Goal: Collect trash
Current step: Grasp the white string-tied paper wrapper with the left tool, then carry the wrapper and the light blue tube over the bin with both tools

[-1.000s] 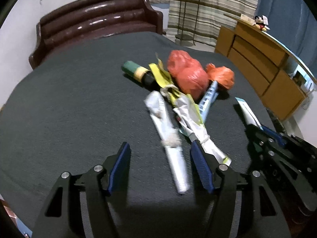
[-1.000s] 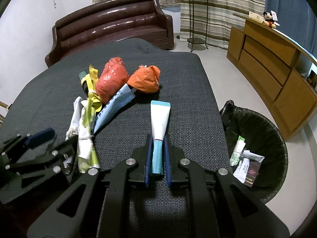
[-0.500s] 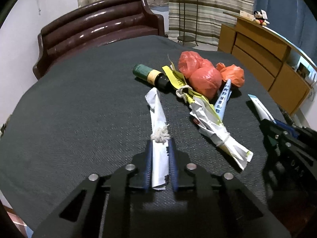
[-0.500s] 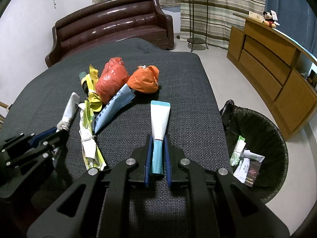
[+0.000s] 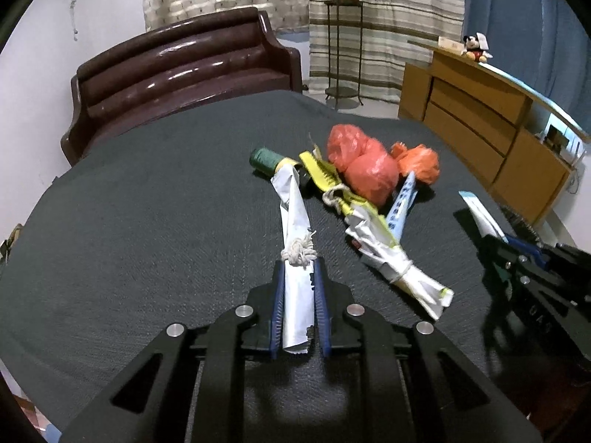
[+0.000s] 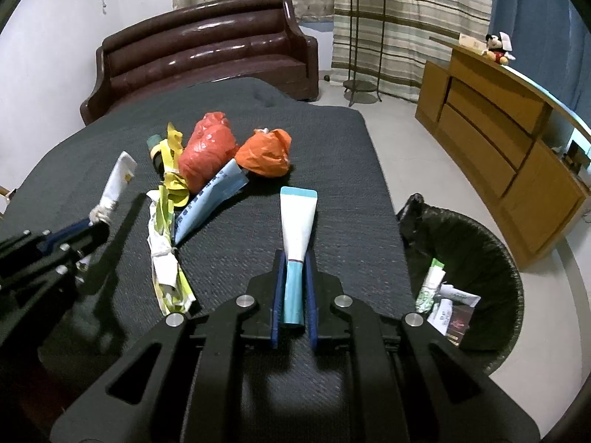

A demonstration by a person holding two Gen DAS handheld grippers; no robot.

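Note:
My left gripper is shut on a white rolled paper tied with string and holds it lifted above the dark table; the roll also shows in the right wrist view. My right gripper is shut on a white and teal tube just over the table. On the table lie a tied white and yellow wrapper, a blue and white packet, a red bag, an orange bag and a green bottle.
A black-lined bin with several wrappers in it stands on the floor right of the table. A brown sofa is behind the table. A wooden cabinet runs along the right wall.
My left gripper closed on the white rolled paper and lifted it off the table. My right gripper stayed shut on the tube, almost still.

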